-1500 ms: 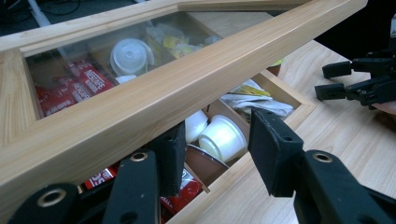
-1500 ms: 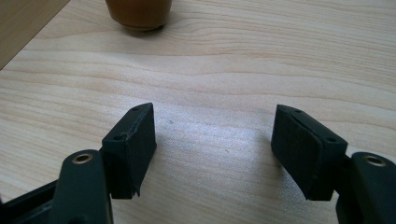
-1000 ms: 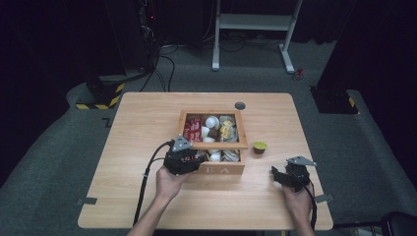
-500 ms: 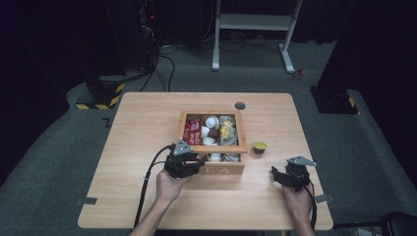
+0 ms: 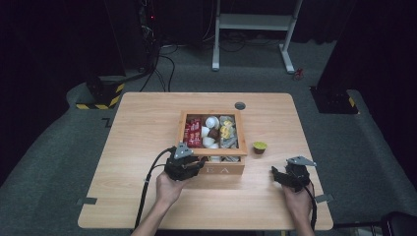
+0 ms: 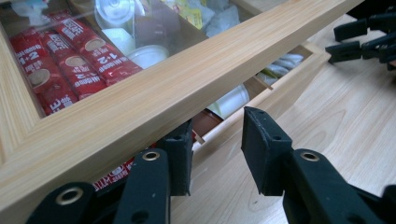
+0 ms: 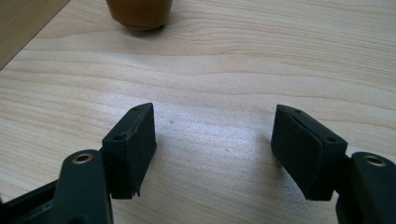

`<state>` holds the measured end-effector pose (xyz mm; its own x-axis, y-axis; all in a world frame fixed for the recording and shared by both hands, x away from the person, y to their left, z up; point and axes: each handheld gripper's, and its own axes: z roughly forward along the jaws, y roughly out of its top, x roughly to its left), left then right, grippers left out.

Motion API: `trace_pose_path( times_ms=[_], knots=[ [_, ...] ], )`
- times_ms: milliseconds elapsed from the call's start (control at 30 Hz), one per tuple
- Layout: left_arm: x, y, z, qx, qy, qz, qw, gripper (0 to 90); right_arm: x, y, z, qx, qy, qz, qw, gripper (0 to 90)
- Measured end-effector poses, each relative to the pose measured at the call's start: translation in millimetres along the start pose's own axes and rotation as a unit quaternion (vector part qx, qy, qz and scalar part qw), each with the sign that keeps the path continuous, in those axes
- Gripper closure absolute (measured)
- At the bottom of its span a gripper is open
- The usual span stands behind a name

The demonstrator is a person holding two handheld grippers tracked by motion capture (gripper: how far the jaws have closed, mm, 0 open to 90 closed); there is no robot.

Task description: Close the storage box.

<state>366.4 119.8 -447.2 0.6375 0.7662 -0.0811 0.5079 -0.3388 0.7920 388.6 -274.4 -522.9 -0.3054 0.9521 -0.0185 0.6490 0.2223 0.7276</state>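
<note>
Where the left gripper [image 5: 195, 164] meets the near left corner of the square wooden box [image 5: 221, 169], its fingertips are lost in the high view against the dark body and the hand. From the left gripper view, its black jaws stand part-way apart and have just been closing; one jaw sits tucked under the raised edge of the glass-paned wooden lid [image 6: 196, 79], seemingly touching its underside, while the other hangs free over the pale wooden table [image 6: 336, 116], so nothing is pinched between them. That lid is lifted a crack off the box front, and through the gap only slivers of the contents can be made out. Under the glass lie red sachets [image 6: 70, 60] and white round capsules [image 6: 116, 14], cut off by the frame edge. Well apart to the right, the right gripper [image 5: 282, 176] rests with jaws spread wide over bare tabletop. A small brown cup with a yellow-green top [image 5: 259, 147] stands just beside the box's right side.
</note>
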Motion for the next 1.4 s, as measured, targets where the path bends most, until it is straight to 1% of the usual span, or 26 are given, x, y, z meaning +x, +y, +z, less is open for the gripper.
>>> trace_pose_path(
  times_ms=[33, 133, 167, 367, 467, 500, 633, 733, 900, 1000, 1167, 1300, 1400],
  knots=[
    [0.3, -0.7, 0.6, 0.002, 0.001, 0.002, 1.0, 64.0, 0.0, 0.0, 0.0, 0.0, 0.0, 0.0, 1.0, 30.8],
    [1.5, -3.7, 2.3, 0.005, -0.002, -0.001, 1.0, 65.2, 0.0, 0.0, 0.0, 0.0, 0.0, 0.0, 1.0, 30.8],
    [1.0, -4.8, 3.0, 0.005, -0.004, -0.005, 1.0, 65.3, 0.0, 0.0, 0.0, 0.0, 0.0, 0.0, 1.0, 30.8],
    [1.5, -7.1, 2.8, 0.0, -0.011, -0.014, 0.9998, 65.9, 0.0, 0.0, 0.0, 0.0, 0.0, 0.0, 1.0, 30.7],
    [1.6, -9.1, 2.2, -0.006, -0.01, -0.014, 0.9998, 66.9, 0.0, 0.0, 0.0, 0.0, 0.0, 0.0, 1.0, 30.8],
    [0.8, -10.0, 2.3, -0.009, -0.012, -0.019, 0.9997, 67.2, 0.0, 0.0, 0.0, 0.0, 0.0, 0.0, 1.0, 30.7],
    [0.2, -10.9, 1.6, -0.01, -0.011, -0.012, 0.9998, 67.7, 0.0, 0.0, 0.0, 0.0, 0.0, 0.0, 1.0, 30.7],
    [-0.5, -11.8, 0.9, -0.009, -0.015, -0.018, 0.9997, 68.2, 0.0, 0.0, 0.0, 0.0, 0.0, 0.0, 1.0, 30.8],
    [-1.5, -14.3, 2.2, -0.004, -0.019, -0.014, 0.9997, 69.0, 0.0, 0.0, 0.0, 0.0, 0.0, 0.0, 1.0, 30.7],
    [-2.6, -16.6, 3.6, -0.003, -0.021, -0.015, 0.9997, 69.6, 0.0, 0.0, 0.0, 0.0, 0.0, 0.0, 1.0, 30.7],
    [-3.1, -18.2, 4.0, -0.001, -0.02, -0.012, 0.9997, 69.6, 0.0, 0.0, 0.0, 0.0, 0.0, 0.0, 1.0, 30.7],
    [-4.5, -21.2, 5.2, 0.0, -0.023, -0.016, 0.9996, 69.7, 0.0, 0.0, 0.0, 0.0, 0.0, 0.0, 1.0, 30.7],
    [-5.0, -23.0, 5.7, 0.003, -0.024, -0.014, 0.9996, 69.7, 0.0, 0.0, 0.0, 0.0, 0.0, 0.0, 1.0, 30.8]
  ],
)
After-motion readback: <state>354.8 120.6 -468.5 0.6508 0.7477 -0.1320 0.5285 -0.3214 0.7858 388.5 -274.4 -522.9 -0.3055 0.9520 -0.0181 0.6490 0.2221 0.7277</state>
